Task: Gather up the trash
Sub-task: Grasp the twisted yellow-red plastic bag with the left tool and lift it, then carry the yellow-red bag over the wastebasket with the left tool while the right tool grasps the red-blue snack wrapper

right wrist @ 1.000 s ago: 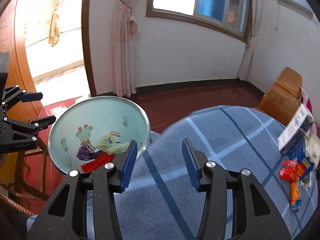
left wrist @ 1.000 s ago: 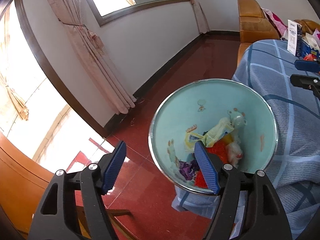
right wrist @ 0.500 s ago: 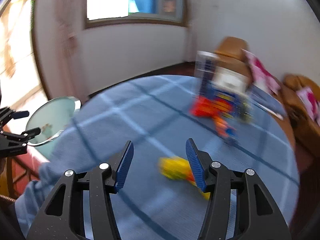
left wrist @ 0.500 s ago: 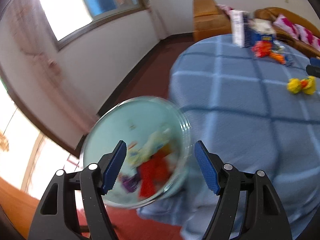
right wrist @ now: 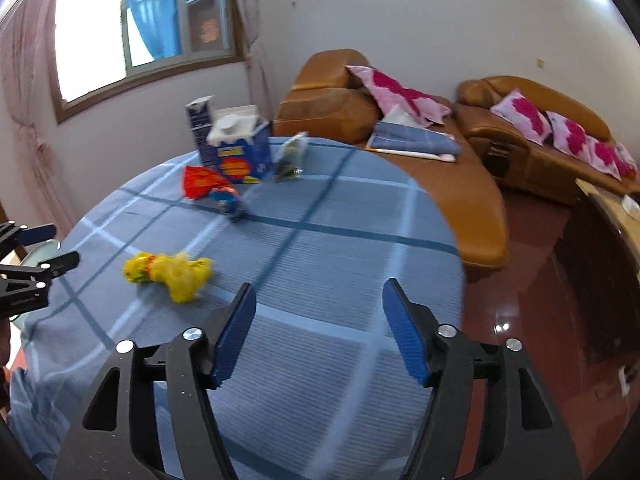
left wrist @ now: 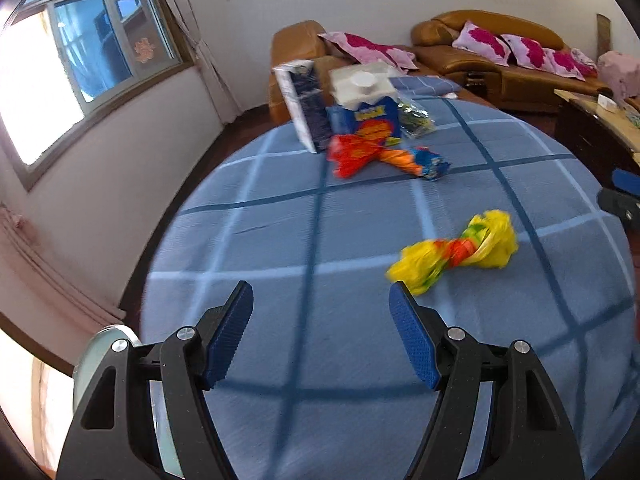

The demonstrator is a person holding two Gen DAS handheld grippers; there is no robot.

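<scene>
A crumpled yellow wrapper (left wrist: 456,252) (right wrist: 172,272) lies on the blue checked tablecloth (left wrist: 280,280) (right wrist: 320,248). Farther back lie a red wrapper (left wrist: 354,154) (right wrist: 202,180) and an orange-and-blue wrapper (left wrist: 416,160) (right wrist: 228,200). My left gripper (left wrist: 322,300) hovers open over the cloth, the yellow wrapper just ahead of its right finger. My right gripper (right wrist: 320,296) is empty and its jaws are opening; the yellow wrapper lies ahead to its left. The trash bin's rim (left wrist: 104,344) (right wrist: 42,248) peeks out at the table's left edge.
At the table's far side stand a dark carton (left wrist: 304,108) (right wrist: 200,128), a blue box with a white top (left wrist: 364,100) (right wrist: 240,148) and a clear packet (left wrist: 416,120) (right wrist: 290,156). Brown sofas with pink pillows (left wrist: 492,48) (right wrist: 360,104) line the wall. A window (right wrist: 140,28) is at the left.
Both grippers have swung from the bin at the left to over the table, so the wrappers come into view. The right gripper's jaws have spread wider. The left jaws keep their width.
</scene>
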